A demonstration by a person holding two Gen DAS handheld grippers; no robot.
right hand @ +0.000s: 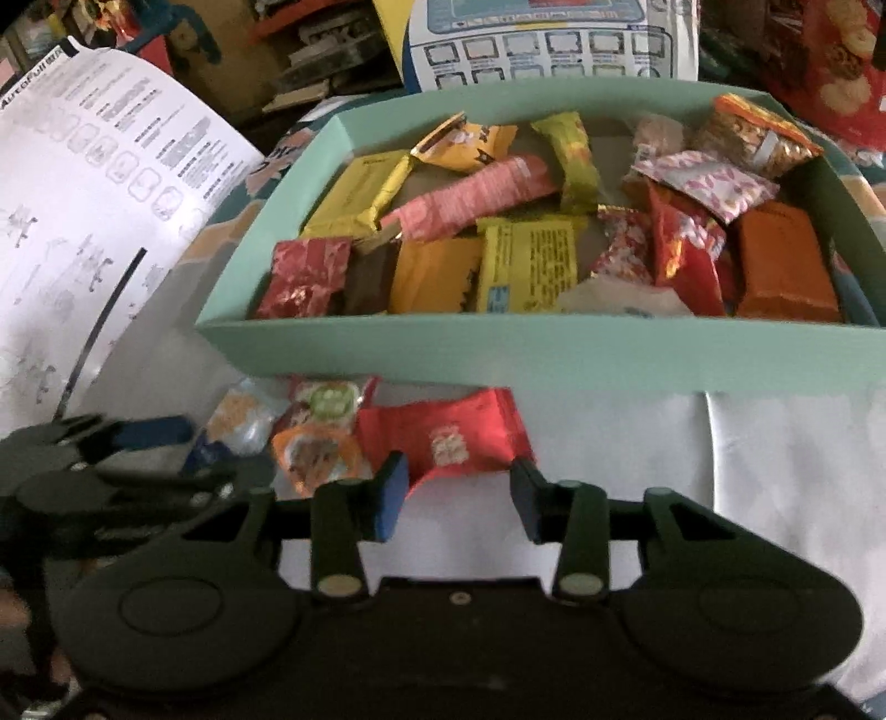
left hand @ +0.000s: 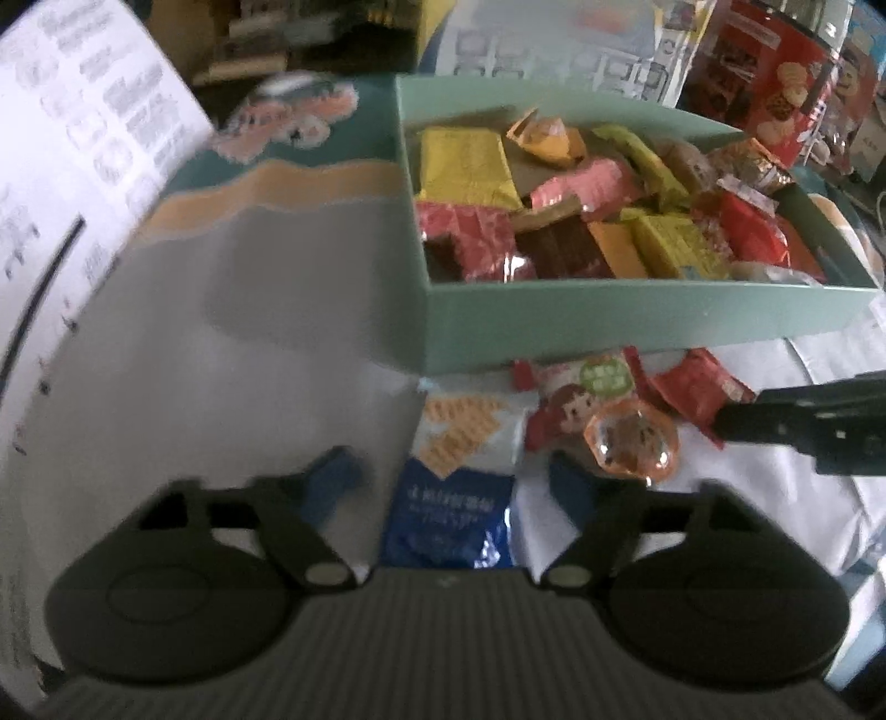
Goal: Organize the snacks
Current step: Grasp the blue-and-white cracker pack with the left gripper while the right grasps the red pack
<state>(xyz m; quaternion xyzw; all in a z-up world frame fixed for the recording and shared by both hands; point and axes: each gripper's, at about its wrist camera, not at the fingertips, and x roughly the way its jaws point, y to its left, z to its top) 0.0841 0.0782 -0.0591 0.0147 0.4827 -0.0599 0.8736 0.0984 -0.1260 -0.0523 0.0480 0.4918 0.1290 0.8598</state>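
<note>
A mint-green box (left hand: 609,315) (right hand: 498,354) holds several wrapped snacks. In front of it on the white cloth lie a blue-and-white biscuit pack (left hand: 454,498) (right hand: 232,426), a girl-print candy pack (left hand: 576,393) (right hand: 326,404), a clear orange jelly cup (left hand: 631,443) (right hand: 315,459) and a red packet (left hand: 698,393) (right hand: 448,437). My left gripper (left hand: 454,482) is open, its jaws standing either side of the biscuit pack. My right gripper (right hand: 459,493) is open, its jaws flanking the near end of the red packet. It also shows in the left wrist view (left hand: 803,421).
A large printed white sheet (left hand: 61,194) (right hand: 94,210) curves up at the left. A red cookie tin (left hand: 775,83) and printed packaging (right hand: 554,44) stand behind the box. White cloth (right hand: 747,471) extends to the right of the loose snacks.
</note>
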